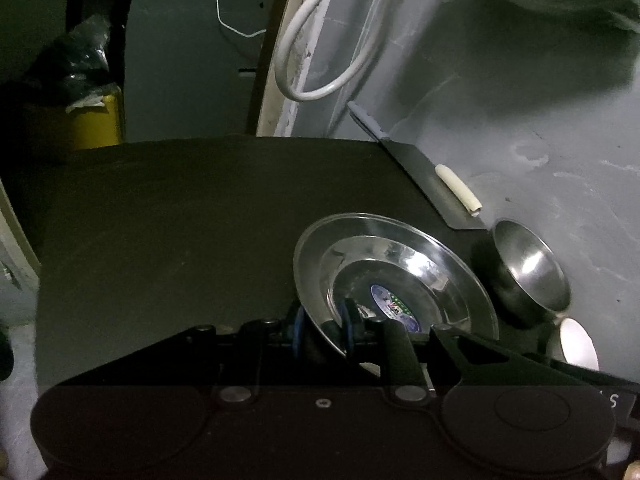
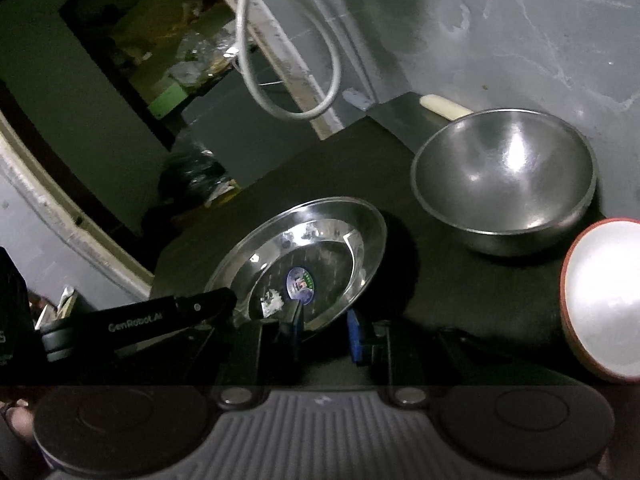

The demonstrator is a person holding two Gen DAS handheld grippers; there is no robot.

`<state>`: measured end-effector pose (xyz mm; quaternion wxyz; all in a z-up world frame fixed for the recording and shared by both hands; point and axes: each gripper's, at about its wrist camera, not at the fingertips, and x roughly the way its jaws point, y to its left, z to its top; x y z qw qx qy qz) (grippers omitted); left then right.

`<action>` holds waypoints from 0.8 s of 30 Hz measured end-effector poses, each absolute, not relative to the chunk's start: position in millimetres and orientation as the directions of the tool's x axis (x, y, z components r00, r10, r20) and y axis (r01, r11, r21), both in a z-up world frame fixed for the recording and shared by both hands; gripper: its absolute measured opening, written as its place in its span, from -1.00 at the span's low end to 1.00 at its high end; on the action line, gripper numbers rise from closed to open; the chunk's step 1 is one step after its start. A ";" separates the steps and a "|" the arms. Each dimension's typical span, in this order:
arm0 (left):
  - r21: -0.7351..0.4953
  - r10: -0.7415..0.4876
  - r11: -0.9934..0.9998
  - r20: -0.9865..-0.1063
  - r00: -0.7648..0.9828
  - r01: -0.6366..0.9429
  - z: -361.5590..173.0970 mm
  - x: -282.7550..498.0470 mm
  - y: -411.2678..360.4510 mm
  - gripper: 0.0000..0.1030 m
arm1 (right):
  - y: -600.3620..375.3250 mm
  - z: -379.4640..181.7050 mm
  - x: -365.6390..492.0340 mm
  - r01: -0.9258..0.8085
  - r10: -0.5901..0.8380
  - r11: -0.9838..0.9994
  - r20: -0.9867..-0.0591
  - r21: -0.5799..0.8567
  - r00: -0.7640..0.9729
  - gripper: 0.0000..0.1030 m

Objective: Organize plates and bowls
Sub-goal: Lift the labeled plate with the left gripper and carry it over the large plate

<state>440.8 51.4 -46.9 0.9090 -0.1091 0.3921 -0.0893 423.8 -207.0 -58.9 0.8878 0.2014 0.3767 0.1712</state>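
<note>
A shiny steel plate [image 1: 400, 272] with a round sticker is tilted above the dark table [image 1: 180, 220]. My left gripper [image 1: 322, 326] is shut on the plate's near rim, blue pads on either side. In the right wrist view the same plate [image 2: 320, 248] shows tilted, with my left gripper's arm at its left edge. My right gripper [image 2: 324, 330] is open with its blue pads astride the plate's near rim; I cannot tell whether they touch it. A steel bowl [image 2: 504, 180] stands at the right, also in the left wrist view [image 1: 532, 268]. A white bowl with a red rim [image 2: 604, 300] stands nearer right.
A grey wall [image 1: 520, 100] rises behind the table. A white hose loop [image 1: 320, 40] hangs there. A metal sheet with a cream tube [image 1: 458, 190] lies at the table's far corner. A yellow bin [image 1: 96, 120] with a black bag stands left, beyond the table's edge.
</note>
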 end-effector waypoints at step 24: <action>-0.163 -0.100 0.987 -0.638 0.764 -0.007 15.9 274.6 42.3 -0.49 | -213.2 -2.6 304.5 -0.401 0.602 0.796 -0.536 0.452 0.592 -0.49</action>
